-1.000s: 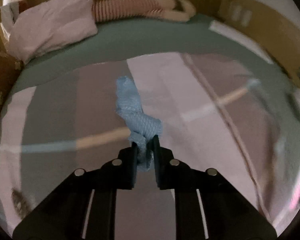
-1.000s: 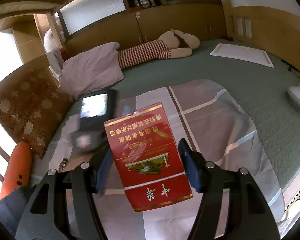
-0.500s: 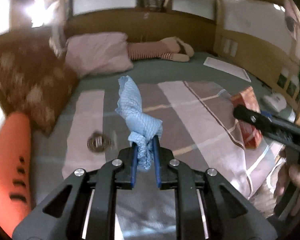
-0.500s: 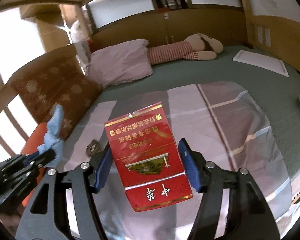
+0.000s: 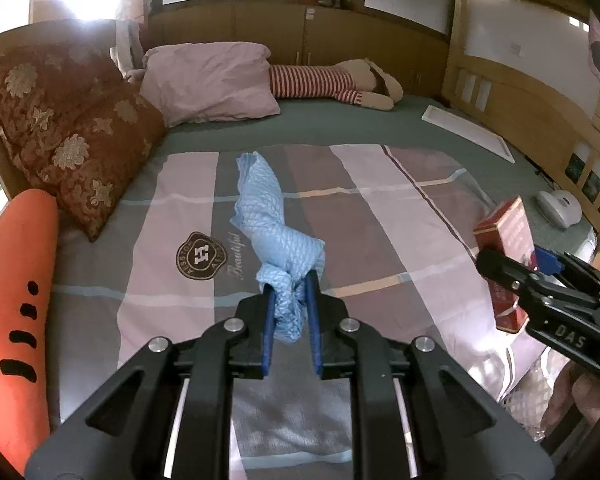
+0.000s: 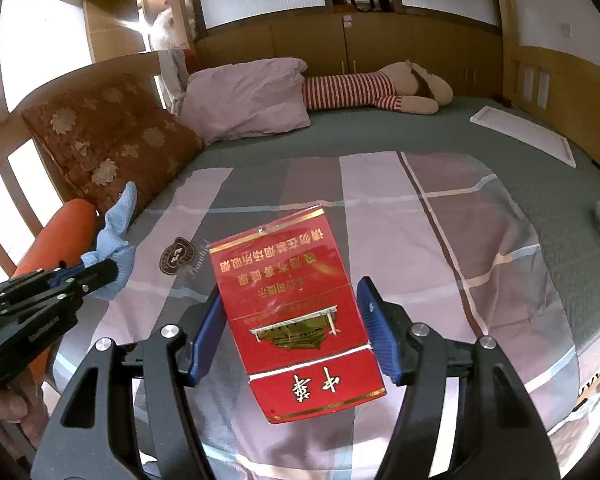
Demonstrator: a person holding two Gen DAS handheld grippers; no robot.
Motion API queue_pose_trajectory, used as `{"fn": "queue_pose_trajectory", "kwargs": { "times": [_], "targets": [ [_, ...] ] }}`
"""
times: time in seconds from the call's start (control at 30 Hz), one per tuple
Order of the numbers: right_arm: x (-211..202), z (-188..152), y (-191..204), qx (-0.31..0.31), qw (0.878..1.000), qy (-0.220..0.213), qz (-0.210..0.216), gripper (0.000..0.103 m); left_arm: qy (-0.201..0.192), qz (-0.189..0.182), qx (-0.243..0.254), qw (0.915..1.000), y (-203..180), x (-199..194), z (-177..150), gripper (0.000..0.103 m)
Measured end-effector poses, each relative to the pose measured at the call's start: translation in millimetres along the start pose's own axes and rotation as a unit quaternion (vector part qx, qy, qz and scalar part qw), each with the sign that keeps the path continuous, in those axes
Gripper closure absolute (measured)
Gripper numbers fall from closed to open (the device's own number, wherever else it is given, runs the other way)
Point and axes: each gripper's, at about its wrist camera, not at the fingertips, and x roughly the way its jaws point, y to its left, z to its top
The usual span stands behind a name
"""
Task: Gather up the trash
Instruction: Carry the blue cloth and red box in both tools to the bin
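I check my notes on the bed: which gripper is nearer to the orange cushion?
Left. The left gripper, holding a blue cloth, is right beside the orange cushion; the right gripper, holding a red packet, is farther over the striped cover.

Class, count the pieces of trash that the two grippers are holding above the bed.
2. A crumpled blue cloth is pinched in the left gripper; a red cigarette pack is clamped in the right gripper. More trash may lie out of view.
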Motion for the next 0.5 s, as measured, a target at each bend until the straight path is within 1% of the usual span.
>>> {"fn": "queue_pose_trajectory", "kwargs": {
  "times": [0.17, 0.3, 0.4, 0.5],
  "targets": [
    [4, 0, -2, 0.005, 1.000, 0.007, -0.007, 0.039, 0.007, -0.001, -0.002, 1.0000, 2, 5, 0, 0.087],
    [-1, -1, -7, 0.011, 1.000, 0.002, -0.011, 0.039, 0.013, 0.000, 0.003, 0.9999, -2, 8, -2, 0.087],
    [-21, 2, -20, 0.025, 0.999, -0.020, -0.015, 0.039, 0.015, 0.002, 0.010, 0.9998, -5, 12, -4, 0.087],
    [-60, 2, -45, 0.058, 0.996, -0.060, -0.028, 0.039, 0.016, 0.007, 0.019, 0.9997, -8, 14, -6, 0.087]
  ]
}}
